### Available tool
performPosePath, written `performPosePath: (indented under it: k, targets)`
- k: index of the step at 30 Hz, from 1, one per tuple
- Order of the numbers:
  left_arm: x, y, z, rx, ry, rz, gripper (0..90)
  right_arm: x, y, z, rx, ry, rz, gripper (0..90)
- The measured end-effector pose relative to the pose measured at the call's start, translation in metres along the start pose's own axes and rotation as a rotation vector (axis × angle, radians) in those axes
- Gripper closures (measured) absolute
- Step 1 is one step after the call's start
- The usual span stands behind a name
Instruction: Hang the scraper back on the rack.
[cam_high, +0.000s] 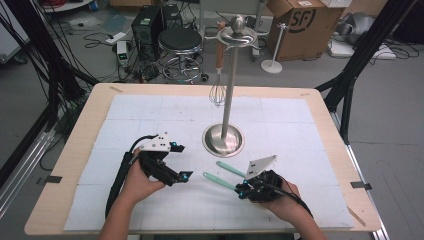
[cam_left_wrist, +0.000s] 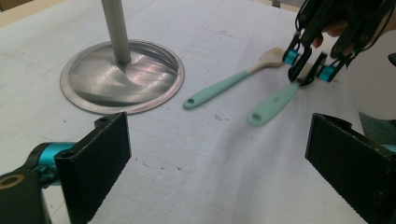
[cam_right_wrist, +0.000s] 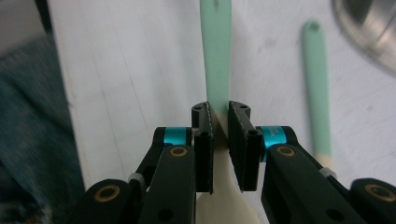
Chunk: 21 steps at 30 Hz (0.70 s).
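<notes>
White gridded mat (cam_high: 150, 200) over a wooden table (cam_high: 75, 165); grey floor, stool (cam_high: 180, 42), cardboard box (cam_high: 300, 20) beyond at twelve o'clock. Left gripper (cam_high: 180, 162) at eight o'clock, level, jaws spread wide, empty. Right gripper (cam_high: 242, 190) at five o'clock, clenched on nearer mint-handled spatula (cam_right_wrist: 217, 56), cream-bladed. Second spatula (cam_high: 229, 168) just beyond; steel utensil stand (cam_high: 223, 140) at centre, whisk (cam_high: 217, 92) hung behind.

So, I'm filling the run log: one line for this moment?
right gripper: shut on mint-handled spatula | left gripper: open, empty

Overhead, you look down and forward across the table (cam_high: 320, 107); both gripper views sit low and close, sharing the mint spatulas (cam_left_wrist: 273, 103) at five o'clock.
</notes>
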<state>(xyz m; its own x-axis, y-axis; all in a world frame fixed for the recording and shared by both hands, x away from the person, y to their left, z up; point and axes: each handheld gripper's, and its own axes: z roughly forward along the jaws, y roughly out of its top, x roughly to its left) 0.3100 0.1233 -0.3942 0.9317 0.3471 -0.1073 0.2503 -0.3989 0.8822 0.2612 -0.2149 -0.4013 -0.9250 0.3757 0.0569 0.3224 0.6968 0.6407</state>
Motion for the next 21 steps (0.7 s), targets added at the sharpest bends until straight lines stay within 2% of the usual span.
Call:
performPosePath:
  k: [7, 13, 18, 21]
  targets:
    - [0.0, 0.0, 0.0, -0.005, 0.001, -0.003, 7.4, -0.005, 0.002, -0.02, -0.207, 0.03, 0.002, 81.5]
    - [0.0, 0.0, 0.0, -0.006, 0.001, -0.003, 7.4, -0.014, 0.005, -0.029, -0.302, 0.042, 0.005, 81.4]
    - [0.0, 0.0, 0.0, -0.008, 0.0, -0.005, 7.4, -0.023, 0.005, -0.036, -0.377, 0.04, 0.028, 81.4]
    - [0.0, -0.001, 0.0, -0.007, 0.002, -0.005, 7.4, -0.025, 0.006, -0.039, -0.403, 0.044, 0.032, 81.4]
